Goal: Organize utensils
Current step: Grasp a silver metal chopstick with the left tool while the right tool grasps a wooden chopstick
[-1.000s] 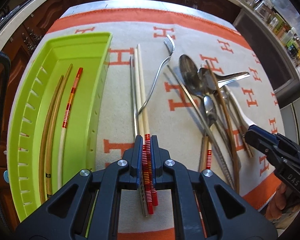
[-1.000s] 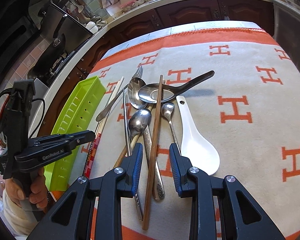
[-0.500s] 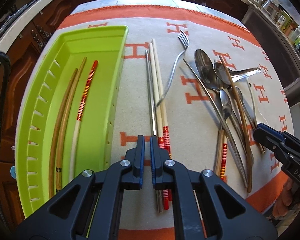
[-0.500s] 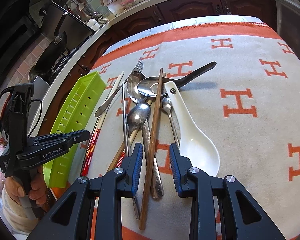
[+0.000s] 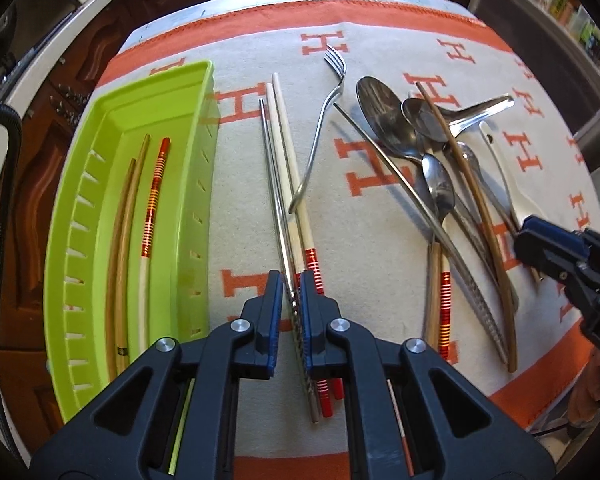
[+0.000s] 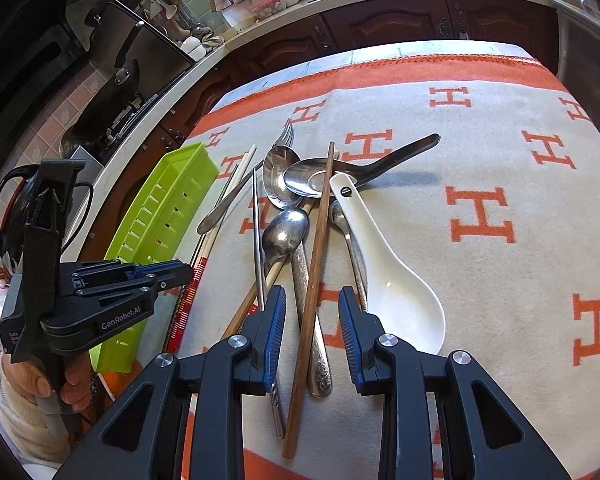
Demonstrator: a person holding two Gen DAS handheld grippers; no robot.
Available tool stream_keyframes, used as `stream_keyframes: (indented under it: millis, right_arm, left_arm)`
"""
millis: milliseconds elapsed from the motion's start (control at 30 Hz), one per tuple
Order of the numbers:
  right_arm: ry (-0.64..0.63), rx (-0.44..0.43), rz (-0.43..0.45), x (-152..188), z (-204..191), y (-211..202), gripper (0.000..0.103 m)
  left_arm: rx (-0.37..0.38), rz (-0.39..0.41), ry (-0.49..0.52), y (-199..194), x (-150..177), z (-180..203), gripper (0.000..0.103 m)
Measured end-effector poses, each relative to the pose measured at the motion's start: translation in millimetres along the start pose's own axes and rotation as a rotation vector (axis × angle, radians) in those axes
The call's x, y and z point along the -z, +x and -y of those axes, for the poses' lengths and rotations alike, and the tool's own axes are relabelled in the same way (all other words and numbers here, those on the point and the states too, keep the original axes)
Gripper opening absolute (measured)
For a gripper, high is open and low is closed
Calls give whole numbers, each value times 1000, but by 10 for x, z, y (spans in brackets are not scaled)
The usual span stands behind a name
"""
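three chopsticks (image 5: 134, 248) inside the tray (image 5: 204, 184) show only leftward; both jaws apart.

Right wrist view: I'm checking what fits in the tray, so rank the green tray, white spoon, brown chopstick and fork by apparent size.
1. Green tray.
2. Brown chopstick, nearer the camera, so unsure against the tray.
3. White spoon.
4. Fork, farther off.
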State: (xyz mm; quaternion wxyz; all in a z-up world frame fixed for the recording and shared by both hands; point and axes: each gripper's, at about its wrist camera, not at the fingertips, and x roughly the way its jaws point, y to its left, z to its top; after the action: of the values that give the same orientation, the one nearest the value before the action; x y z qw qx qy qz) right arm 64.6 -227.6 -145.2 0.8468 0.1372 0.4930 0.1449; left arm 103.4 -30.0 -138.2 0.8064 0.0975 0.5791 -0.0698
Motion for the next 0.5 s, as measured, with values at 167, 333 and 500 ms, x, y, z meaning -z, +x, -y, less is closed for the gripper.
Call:
stream_keyframes:
  millis: [167, 333, 500]
  right_arm:
    - [-3, -2, 15, 12, 60, -83, 27]
    - [11, -11, 22, 31, 147, -139, 28]
    - [13, -27, 19, 39, 185, -148, 28]
  left_arm:
    - [-36, -40, 0, 14, -47, -31, 5]
    - [-32, -90, -16, 86, -39, -73, 5]
    - [-50, -93, -17, 98, -60, -34, 5]
